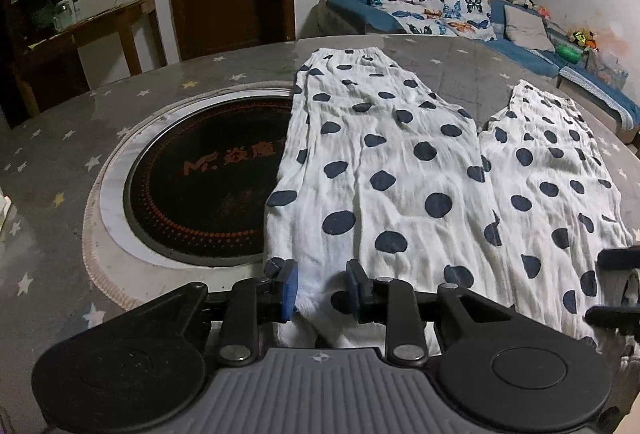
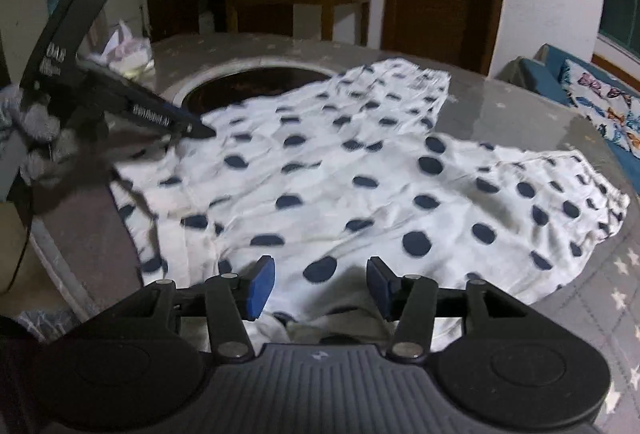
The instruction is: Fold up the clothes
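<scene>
White trousers with dark blue dots (image 1: 400, 170) lie spread flat on the round table, legs pointing away; they fill the middle of the right wrist view (image 2: 340, 186). My left gripper (image 1: 322, 288) is open, its blue pads on either side of a raised bit of the near hem. My right gripper (image 2: 322, 284) is open wider, just above the near edge of the cloth, with fabric between the pads. The left gripper also shows at the left of the right wrist view (image 2: 192, 130), its tips on the cloth's left edge.
A black round hotplate (image 1: 208, 186) is set into the grey star-patterned table (image 1: 60, 162), partly under the trousers. A blue sofa with a butterfly cushion (image 1: 432, 10) stands behind. A wooden side table (image 1: 112, 22) and a door are at the back left.
</scene>
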The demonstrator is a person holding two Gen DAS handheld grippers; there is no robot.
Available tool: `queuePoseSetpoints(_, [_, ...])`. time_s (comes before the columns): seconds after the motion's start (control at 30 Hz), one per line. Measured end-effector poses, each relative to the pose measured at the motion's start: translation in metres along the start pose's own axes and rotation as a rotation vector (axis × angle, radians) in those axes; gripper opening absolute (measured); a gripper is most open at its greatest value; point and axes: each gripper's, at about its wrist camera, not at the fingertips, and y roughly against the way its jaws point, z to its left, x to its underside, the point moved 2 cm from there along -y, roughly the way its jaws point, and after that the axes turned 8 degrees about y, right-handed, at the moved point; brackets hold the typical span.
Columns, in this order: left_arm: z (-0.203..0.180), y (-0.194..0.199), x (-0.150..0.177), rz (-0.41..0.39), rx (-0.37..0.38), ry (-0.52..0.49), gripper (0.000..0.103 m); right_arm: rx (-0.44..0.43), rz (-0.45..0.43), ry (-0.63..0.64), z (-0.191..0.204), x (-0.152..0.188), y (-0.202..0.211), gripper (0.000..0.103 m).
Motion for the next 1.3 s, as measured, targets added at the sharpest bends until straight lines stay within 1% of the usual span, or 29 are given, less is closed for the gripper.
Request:
queuePoseSetpoints(0.13, [-0.005, 0.011, 0.002, -0.025, -0.007, -0.028, 0.033, -0.010, -0.008, -0.018, -0.005, 0.002, 0.007, 0.052])
queuePoseSetpoints(0.23, [-0.018, 0.024, 0.004, -0.049, 0.048, -0.059, 0.033, 0.012, -0.028, -0.063, -0.021, 0.001, 0.016, 0.053])
queuePoseSetpoints(0.37, [-0.048, 0.044, 0.015, -0.065, 0.180, -0.131, 0.035, 0.085, -0.043, -0.141, -0.053, 0.001, 0.025, 0.053])
queuePoseSetpoints(0.47, [-0.077, 0.055, 0.027, -0.049, 0.299, -0.198, 0.040, 0.142, -0.047, -0.218, -0.084, 0.003, 0.026, 0.053])
queuePoseSetpoints(0.57, [-0.105, 0.064, 0.040, -0.036, 0.405, -0.277, 0.050, 0.205, -0.037, -0.305, -0.121, 0.007, 0.023, 0.053])
queuePoseSetpoints(0.6, [-0.114, 0.066, 0.045, -0.032, 0.437, -0.304, 0.053, 0.227, -0.032, -0.329, -0.133, 0.010, 0.021, 0.053])
queuePoseSetpoints(0.7, [-0.136, 0.068, 0.058, -0.017, 0.496, -0.384, 0.054, 0.284, -0.021, -0.406, -0.168, 0.016, 0.014, 0.052])
queuePoseSetpoints(0.8, [-0.151, 0.061, 0.068, 0.006, 0.502, -0.439, 0.054, 0.317, -0.019, -0.488, -0.199, 0.023, 0.006, 0.051])
queuePoseSetpoints(0.9, [-0.157, 0.052, 0.073, 0.017, 0.486, -0.468, 0.052, 0.370, -0.010, -0.531, -0.226, 0.027, -0.004, 0.051])
queuePoseSetpoints(1.0, [-0.157, 0.047, 0.075, 0.023, 0.483, -0.484, 0.050, 0.398, -0.007, -0.594, -0.252, 0.031, -0.014, 0.050])
queuePoseSetpoints(1.07, [-0.156, 0.044, 0.075, 0.023, 0.478, -0.492, 0.045, 0.424, -0.007, -0.616, -0.268, 0.031, -0.022, 0.050])
queuePoseSetpoints(1.13, [-0.155, 0.040, 0.074, 0.027, 0.473, -0.493, 0.037, 0.436, -0.005, -0.629, -0.282, 0.030, -0.030, 0.046])
queuePoseSetpoints(1.17, [-0.155, 0.040, 0.074, 0.027, 0.477, -0.491, 0.035, 0.440, 0.000, -0.632, -0.287, 0.029, -0.034, 0.045])
queuePoseSetpoints(1.3, [-0.154, 0.039, 0.069, 0.026, 0.493, -0.482, 0.019, 0.479, 0.021, -0.637, -0.311, 0.023, -0.056, 0.042])
